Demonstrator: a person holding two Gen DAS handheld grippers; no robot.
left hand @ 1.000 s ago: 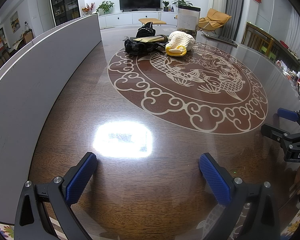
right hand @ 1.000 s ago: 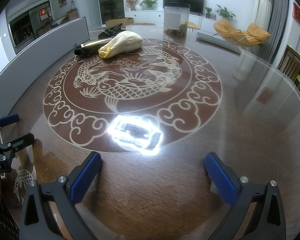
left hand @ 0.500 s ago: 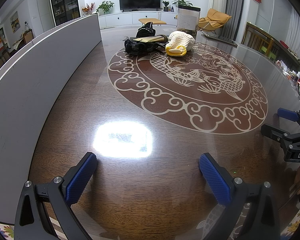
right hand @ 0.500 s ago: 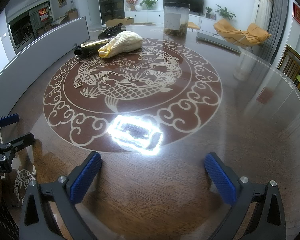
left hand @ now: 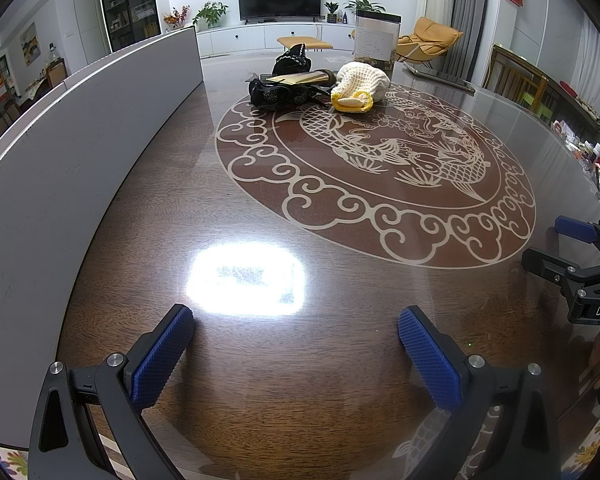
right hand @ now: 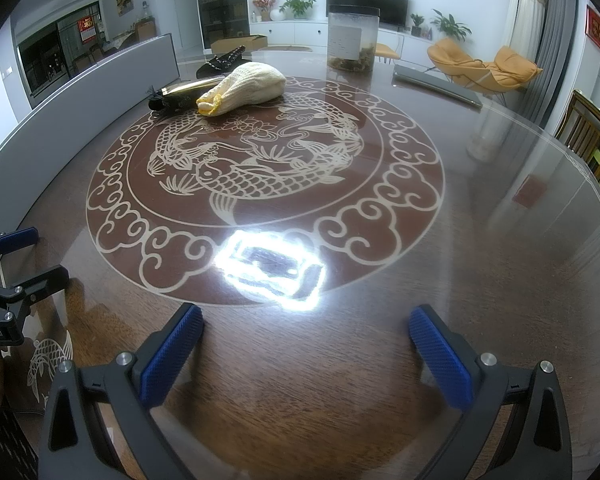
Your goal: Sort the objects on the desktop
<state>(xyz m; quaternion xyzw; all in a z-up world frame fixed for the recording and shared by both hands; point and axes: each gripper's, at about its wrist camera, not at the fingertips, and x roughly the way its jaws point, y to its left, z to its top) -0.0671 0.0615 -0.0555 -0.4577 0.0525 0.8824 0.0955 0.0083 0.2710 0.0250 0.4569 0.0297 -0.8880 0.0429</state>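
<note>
Now we hold our left gripper [left hand: 296, 340] and right gripper [right hand: 306, 340] spread wide, empty, well short of the fish medallion [right hand: 260, 168]; the knitted pouch [right hand: 246, 86] and black items [left hand: 280, 94] lie on its far edge.

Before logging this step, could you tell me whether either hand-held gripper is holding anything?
Nothing is held: the left hand-held gripper and right hand-held gripper are both open.
</note>
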